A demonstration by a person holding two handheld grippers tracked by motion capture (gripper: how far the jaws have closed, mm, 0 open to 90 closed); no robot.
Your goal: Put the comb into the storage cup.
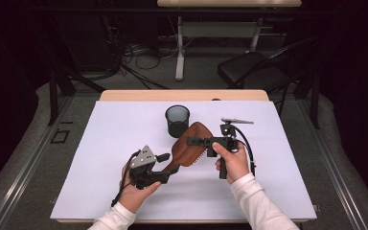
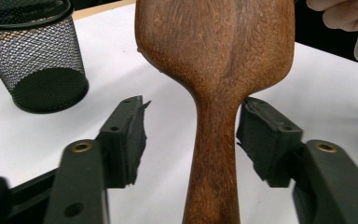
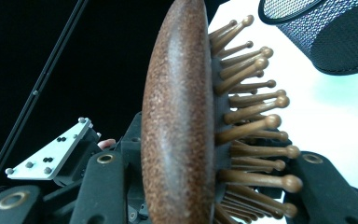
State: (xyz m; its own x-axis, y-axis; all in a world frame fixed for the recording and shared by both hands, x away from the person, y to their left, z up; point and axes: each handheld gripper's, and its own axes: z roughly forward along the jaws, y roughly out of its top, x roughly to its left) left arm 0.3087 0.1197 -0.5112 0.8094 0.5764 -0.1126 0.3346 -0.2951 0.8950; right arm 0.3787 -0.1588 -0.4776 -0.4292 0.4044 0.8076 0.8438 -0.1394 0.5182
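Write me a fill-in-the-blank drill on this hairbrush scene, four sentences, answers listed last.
1. The hairbrush is made of ____.
2. The left gripper has its jaws either side of the brush's ____, with a gap beside one jaw.
3. The black mesh cup stands ____ on the white table.
4. In the right gripper view, the right gripper has its jaws either side of the brush's ____.

Answers: wood; handle; upright; head

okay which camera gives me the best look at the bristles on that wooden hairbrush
The right gripper view: the hairbrush sits edge-on there, so its ball-tipped wooden bristles stand out singly. The high view gives a small glimpse of bristles under the brush's edge. The left gripper view faces its smooth wooden back.
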